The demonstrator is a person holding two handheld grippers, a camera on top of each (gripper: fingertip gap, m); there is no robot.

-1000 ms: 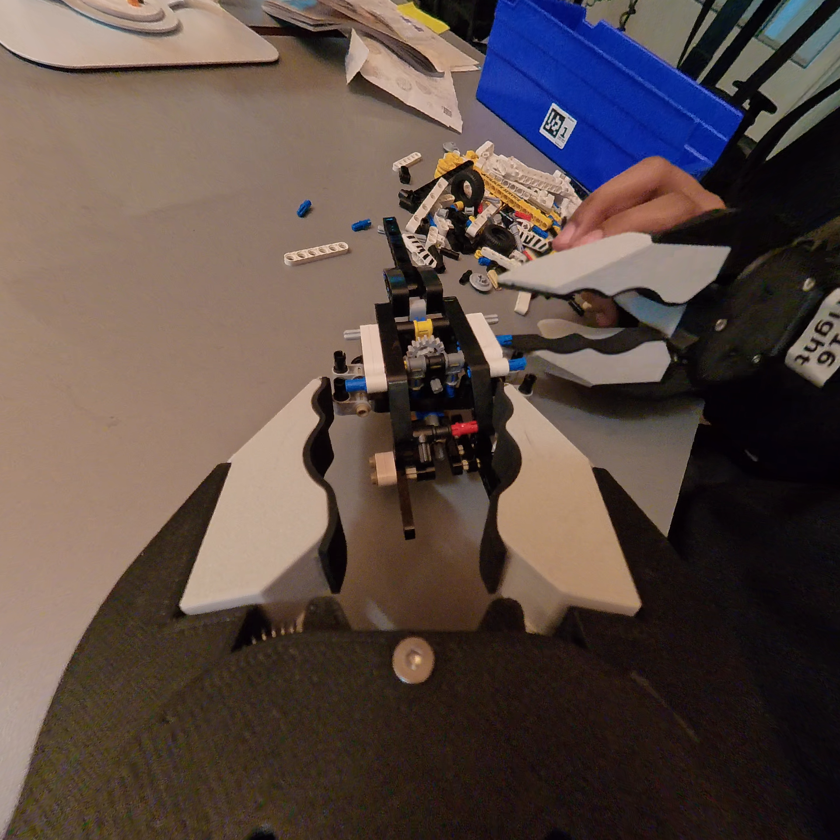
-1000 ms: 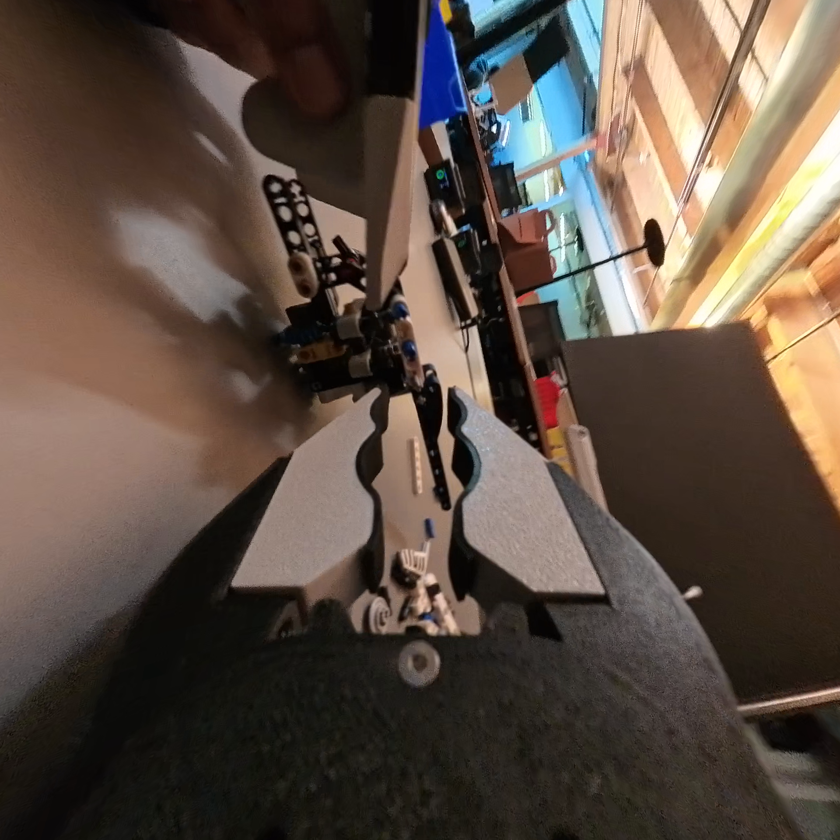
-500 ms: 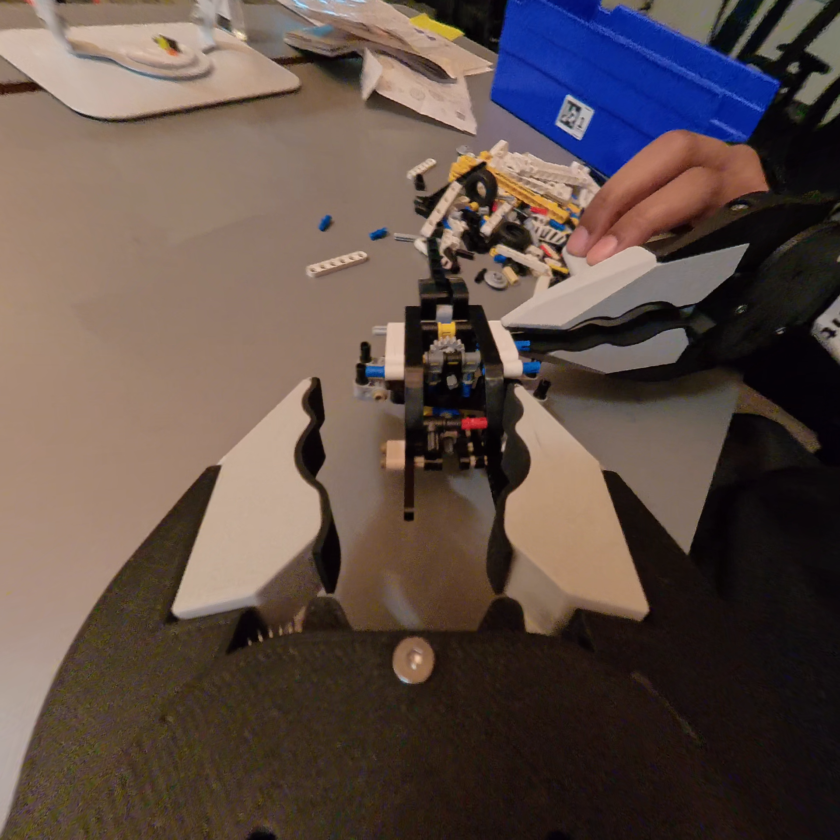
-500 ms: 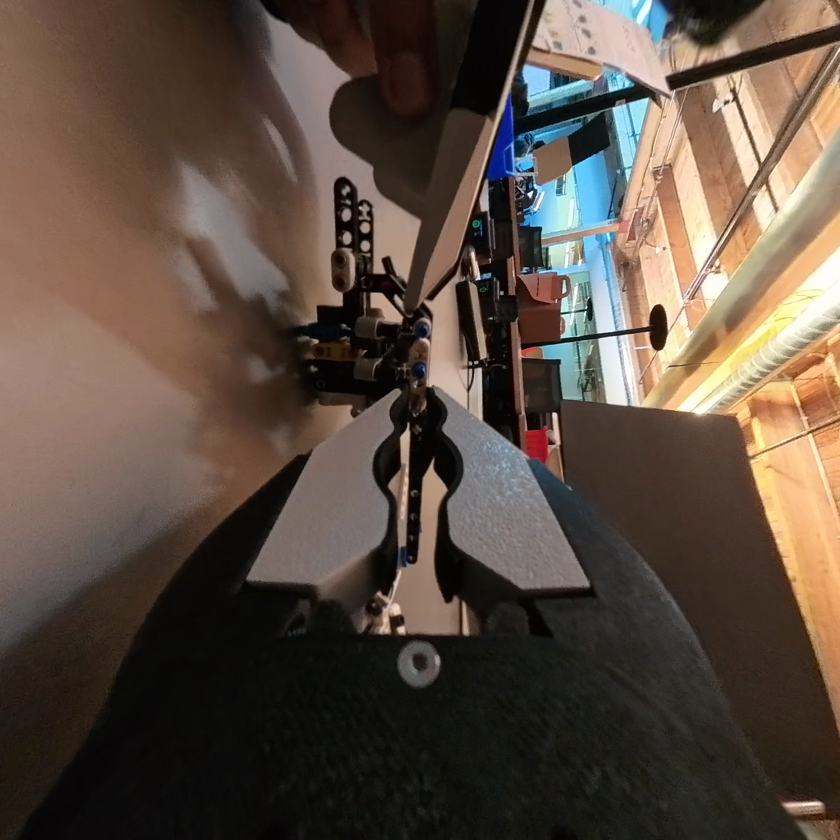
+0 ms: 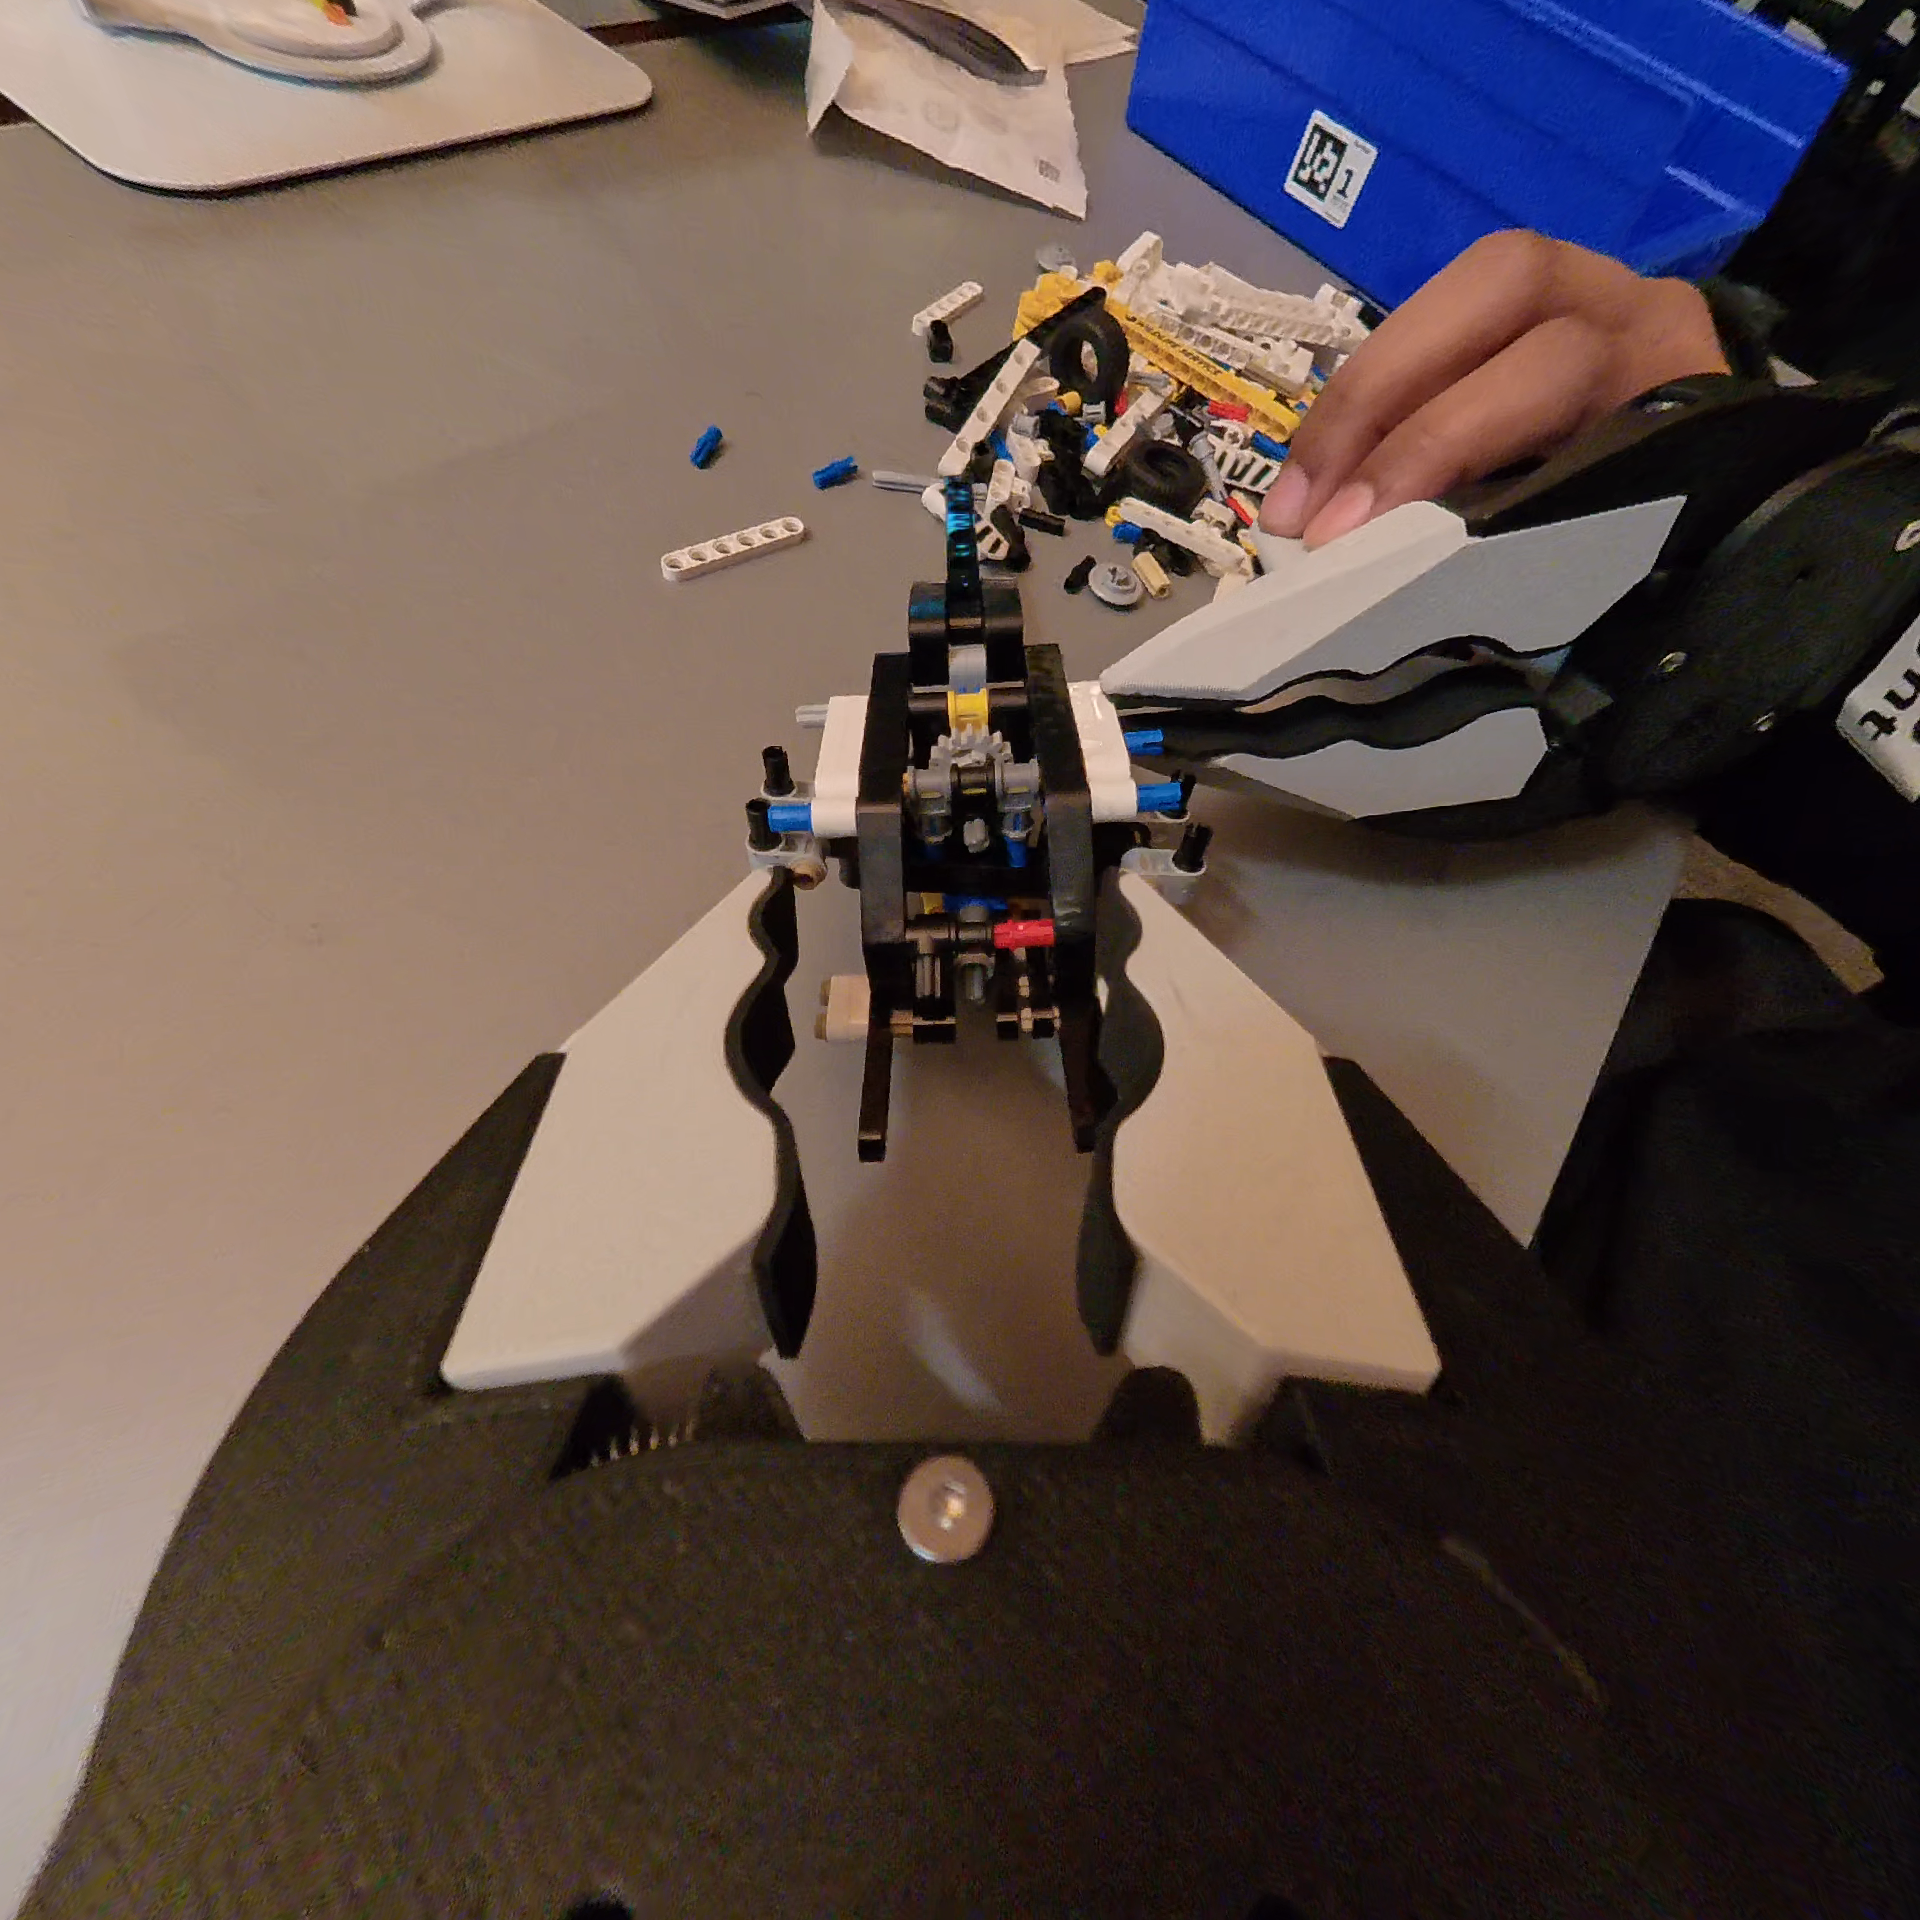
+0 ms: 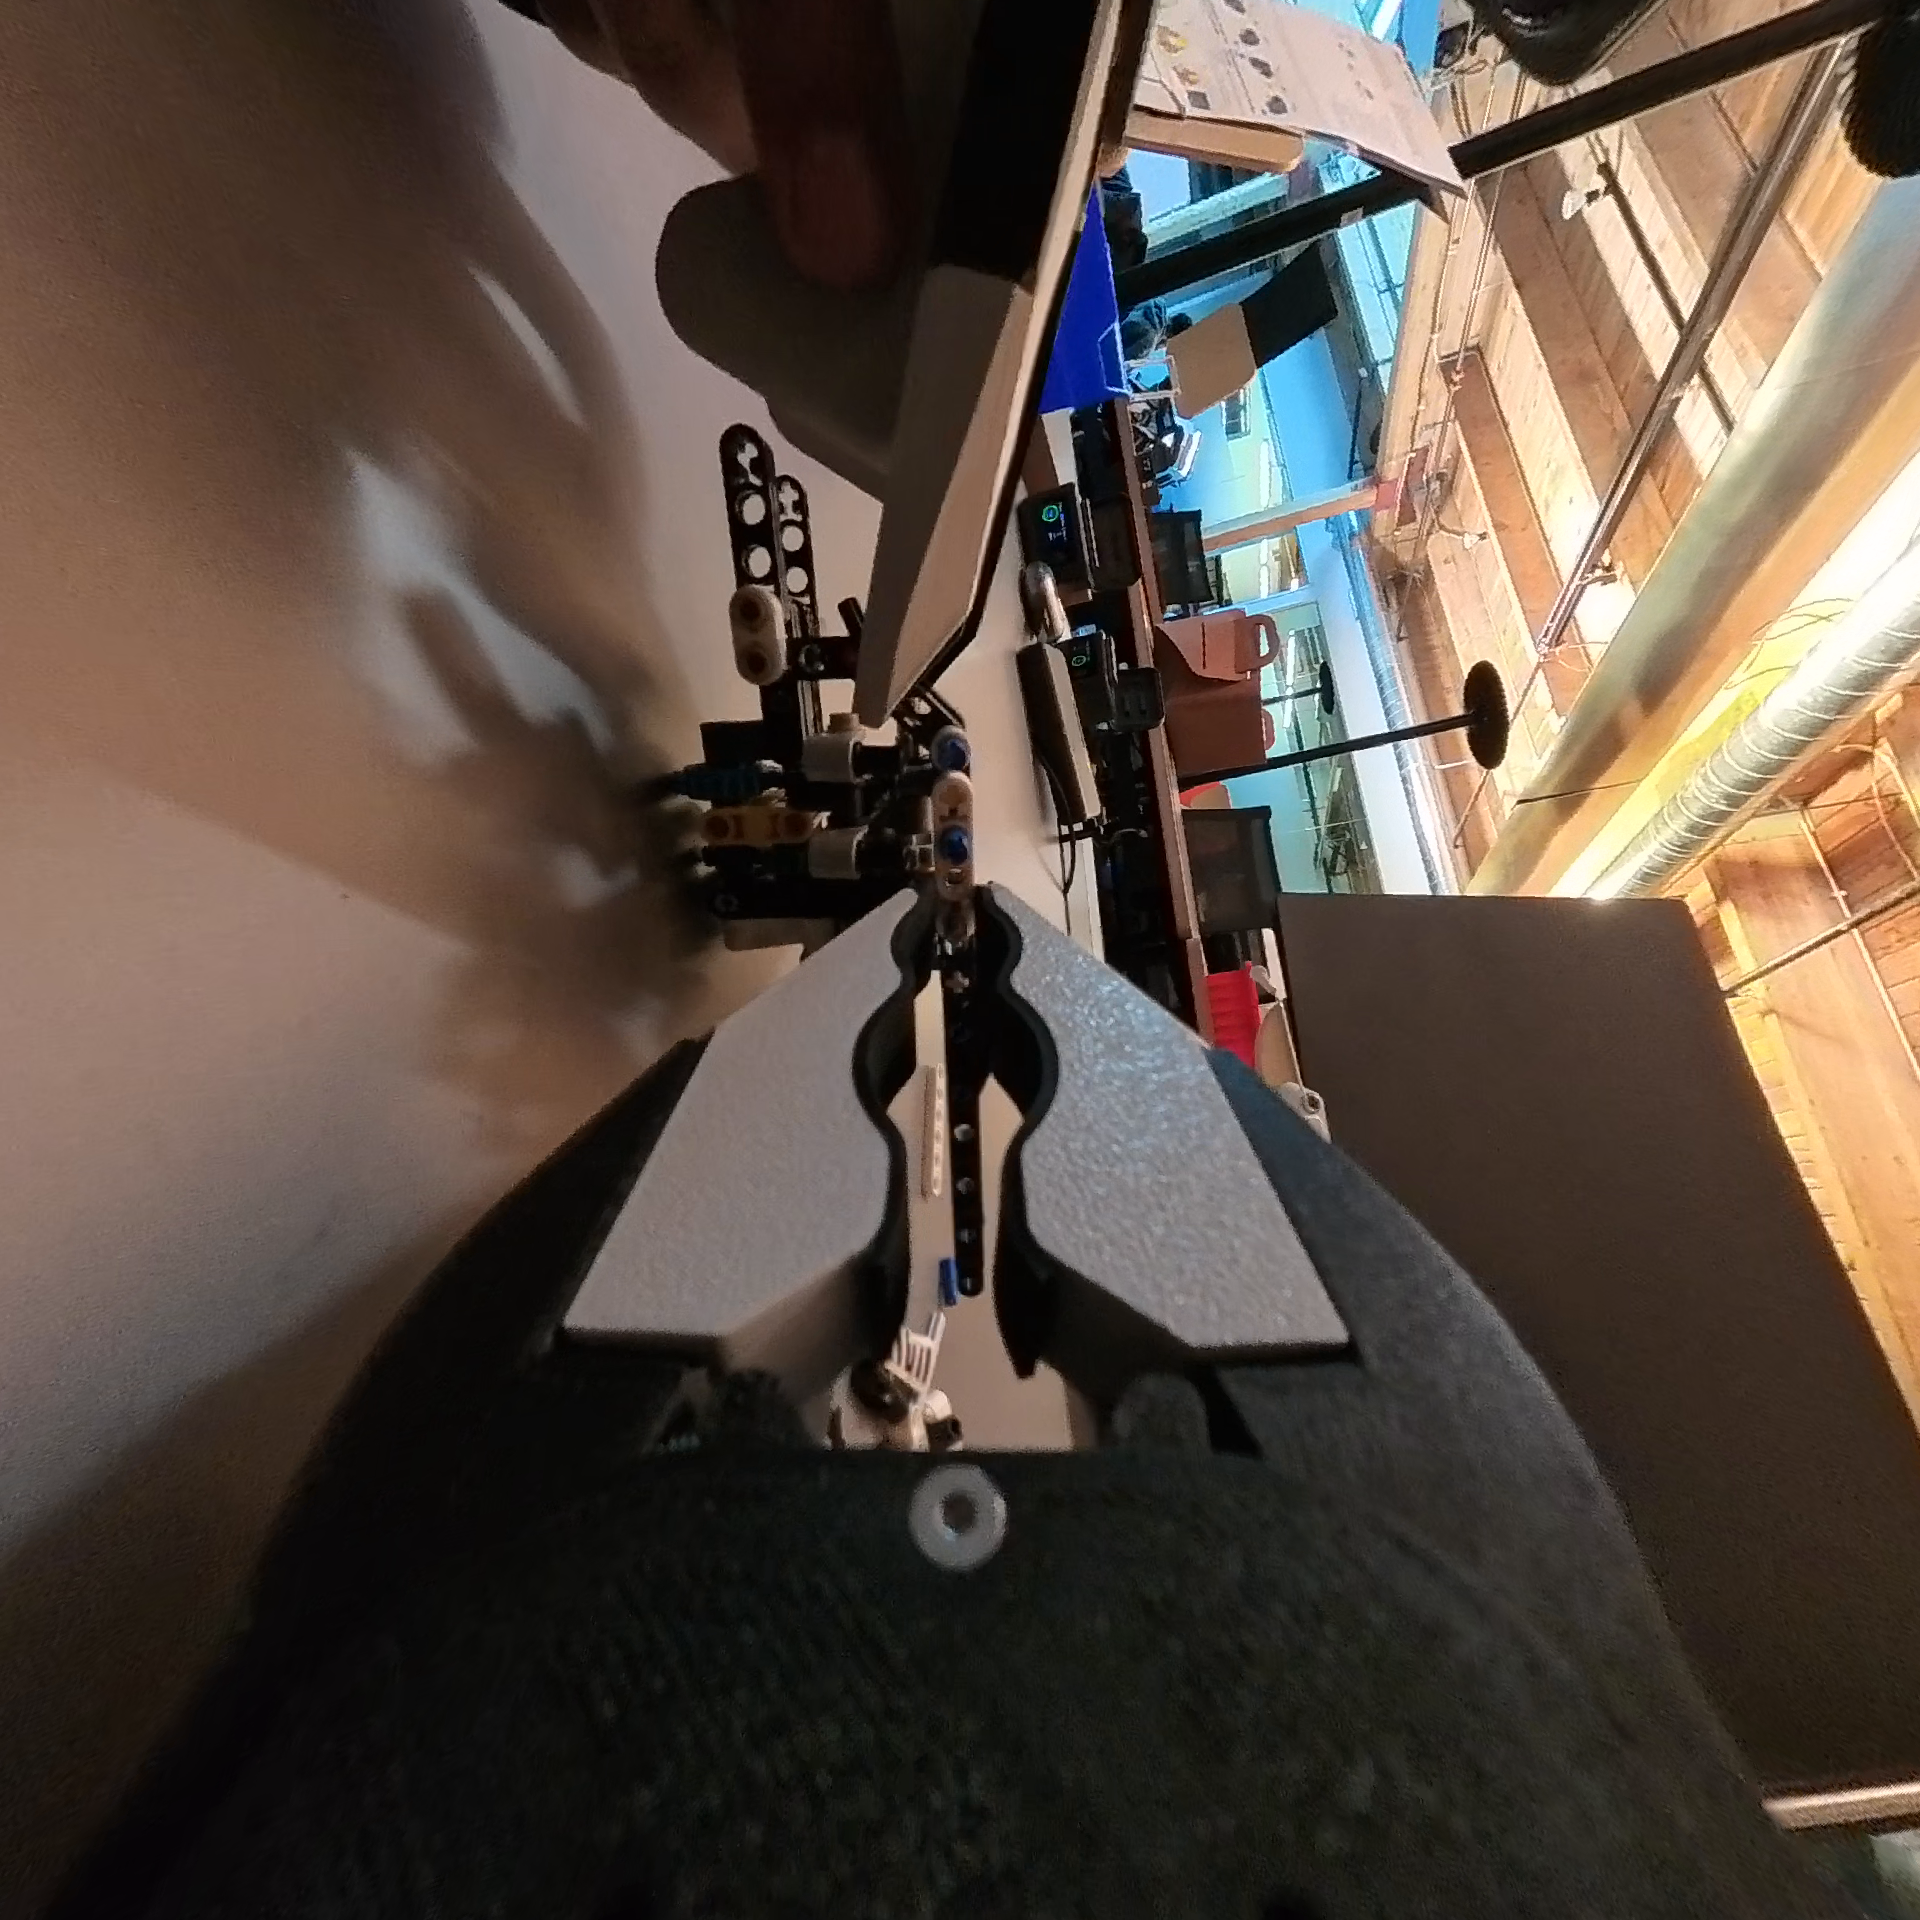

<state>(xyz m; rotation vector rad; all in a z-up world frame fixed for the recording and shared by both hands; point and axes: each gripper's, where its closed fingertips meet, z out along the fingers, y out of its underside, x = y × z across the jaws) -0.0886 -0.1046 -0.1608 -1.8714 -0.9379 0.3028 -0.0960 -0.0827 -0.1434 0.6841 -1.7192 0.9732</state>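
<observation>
The half-built black-and-white brick model (image 5: 971, 831) stands on the grey table (image 5: 312, 727) between the left gripper's (image 5: 951, 894) spread fingers, while the right gripper (image 6: 954, 914) pinches a thin black beam (image 6: 964, 1122) at the model's side, loose parts (image 5: 1132, 416) piled behind.

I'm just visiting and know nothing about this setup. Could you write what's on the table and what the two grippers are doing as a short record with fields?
Surface: grey table
Centre: black-and-white brick model, standing between the left gripper's fingers
Left gripper: open; left pad apart from the model, right pad close against its side
Right gripper: shut on a black holed beam at the model's side
Behind: pile of loose bricks, blue bin, papers
Also: white beam; a hand on the right gripper
</observation>
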